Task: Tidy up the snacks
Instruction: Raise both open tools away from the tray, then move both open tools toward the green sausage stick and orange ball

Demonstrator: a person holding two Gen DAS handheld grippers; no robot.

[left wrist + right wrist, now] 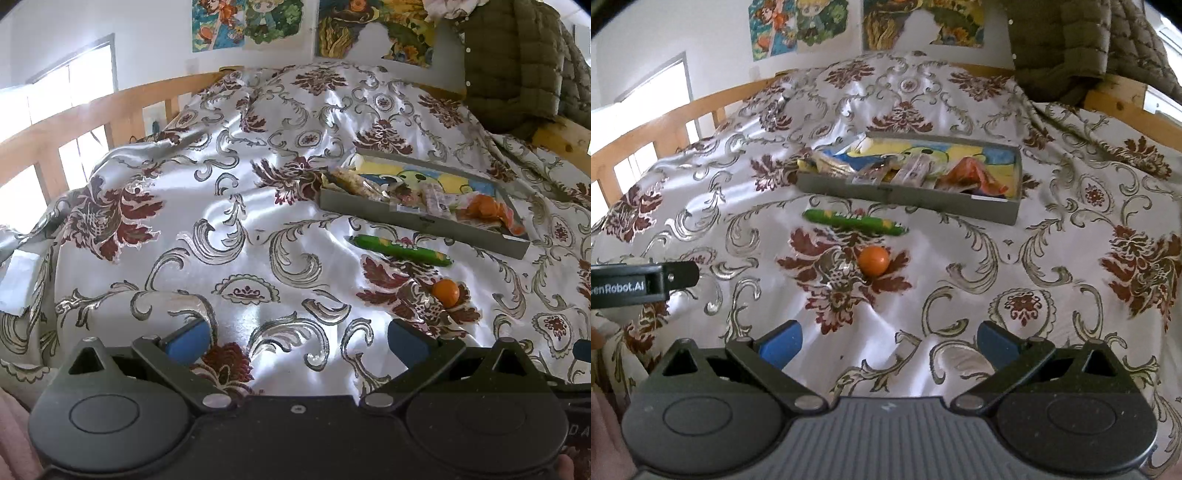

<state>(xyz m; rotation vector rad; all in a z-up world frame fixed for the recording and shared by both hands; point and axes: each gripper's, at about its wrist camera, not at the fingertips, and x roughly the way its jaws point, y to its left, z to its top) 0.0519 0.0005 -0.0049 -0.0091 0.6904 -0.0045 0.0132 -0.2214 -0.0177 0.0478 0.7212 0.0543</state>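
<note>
Right wrist view: bed (960,295) with a floral satin cover (720,192) fills the frame, wooden rail (646,144) along the left, posters (798,26) on the wall behind, olive puffer jacket (1063,48) hung on the far post. Grey tray (905,194) sits mid-bed, already loaded with wrapped snacks (916,170) packed toward its front wall, likely the collection bin. Two items lie loose on the cover outside it: green snack stick (855,221) just in front of the tray, orange ball snack (873,260) near that, closer to the camera, resting in a fabric dip. Right tool (888,341) released, jaws spread wide, nothing between them, aimed roughly at the ball, so probably next pick. Left tool (297,338) also released and empty, hovering low over bare cover, well apart from both loose snacks, which sit off to its right. Most sorting looks done; two pieces left.
</note>
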